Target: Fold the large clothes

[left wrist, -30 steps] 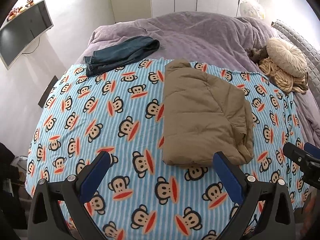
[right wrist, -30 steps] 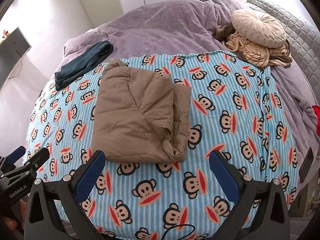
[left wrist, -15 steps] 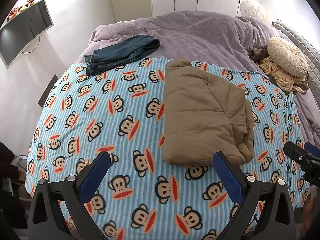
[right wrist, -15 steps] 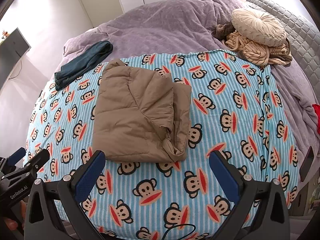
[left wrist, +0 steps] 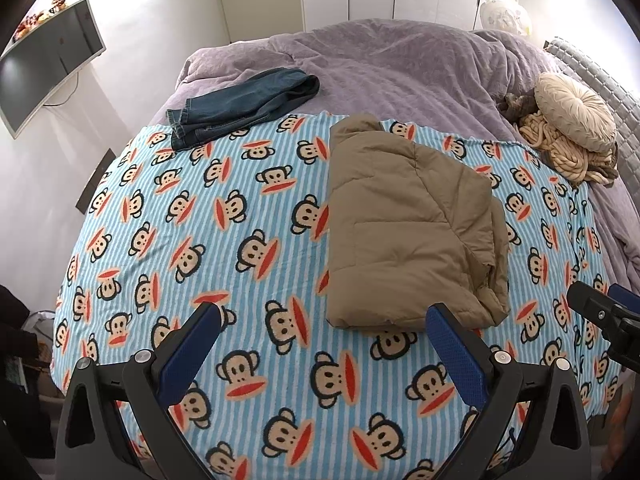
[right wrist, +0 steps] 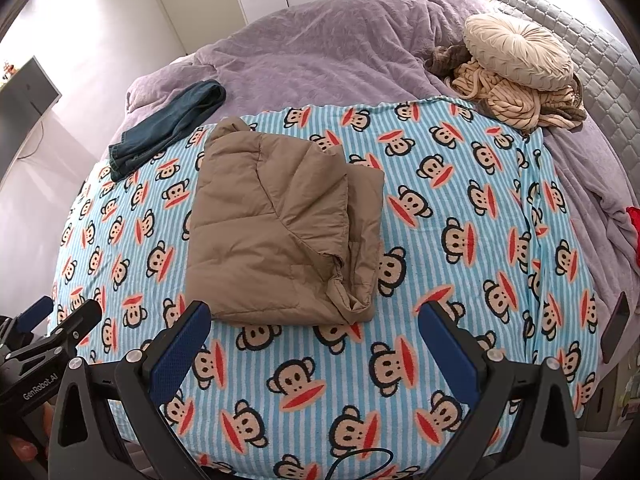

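At the bottom of the left wrist view the left gripper (left wrist: 322,338) stands released, its blue-padded black fingers wide apart and holding nothing; the right wrist view shows the right gripper (right wrist: 314,334) the same way, spread and empty. Both hover over the near edge of the blue-striped fleece blanket printed with monkey faces (left wrist: 200,240) that covers the bed.

Just beyond the fingertips, right of centre in the left view and left of centre in the right view, lies the tan quilted puffer jacket (left wrist: 404,236), already folded into a rough rectangle. It looks light, soft and springy, with a slick shell, so layers will likely slide and puff back open. Its loose corner, bunched at the lower right of the bundle, seems the weak spot. A pinch through a whole stitched edge, both near corners at once, should hold better than a pinch of surface fabric.

Farther off, at upper left, a pair of folded dark blue denim jeans (left wrist: 240,104) rests on the crumpled lilac duvet (left wrist: 400,64). At upper right sits a round cream pleated cushion (left wrist: 574,110) atop a chunky beige knitted throw (left wrist: 560,152).
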The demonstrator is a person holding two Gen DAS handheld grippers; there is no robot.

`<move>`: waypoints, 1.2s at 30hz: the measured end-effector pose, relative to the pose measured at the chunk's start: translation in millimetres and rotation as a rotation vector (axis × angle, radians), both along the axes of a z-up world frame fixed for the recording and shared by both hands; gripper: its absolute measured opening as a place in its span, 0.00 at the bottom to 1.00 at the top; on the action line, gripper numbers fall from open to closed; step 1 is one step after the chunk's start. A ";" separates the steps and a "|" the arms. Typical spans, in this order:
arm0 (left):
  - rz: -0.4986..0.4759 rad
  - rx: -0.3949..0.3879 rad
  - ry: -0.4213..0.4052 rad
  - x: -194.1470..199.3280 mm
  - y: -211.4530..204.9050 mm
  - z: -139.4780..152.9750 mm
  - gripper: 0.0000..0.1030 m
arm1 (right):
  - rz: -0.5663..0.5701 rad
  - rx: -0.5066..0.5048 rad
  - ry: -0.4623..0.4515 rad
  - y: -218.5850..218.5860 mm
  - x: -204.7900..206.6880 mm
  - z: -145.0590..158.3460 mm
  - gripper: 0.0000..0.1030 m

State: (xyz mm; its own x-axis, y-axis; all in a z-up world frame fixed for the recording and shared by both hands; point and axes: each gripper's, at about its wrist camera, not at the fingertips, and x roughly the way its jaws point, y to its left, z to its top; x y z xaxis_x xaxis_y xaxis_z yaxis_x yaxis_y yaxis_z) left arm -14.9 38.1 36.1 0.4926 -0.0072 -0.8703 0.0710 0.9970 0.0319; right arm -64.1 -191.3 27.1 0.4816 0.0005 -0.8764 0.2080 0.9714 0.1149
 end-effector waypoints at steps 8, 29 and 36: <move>-0.002 0.004 0.001 1.5 -0.8 -2.3 1.00 | 0.001 0.001 0.000 -0.6 0.9 -0.5 1.00; -0.009 0.003 0.007 4.0 -0.9 -6.6 1.00 | 0.004 0.003 0.004 -3.1 4.1 -0.8 1.00; -0.012 0.004 0.009 4.3 -0.3 -7.6 1.00 | 0.004 0.003 0.004 -2.8 4.7 -0.6 1.00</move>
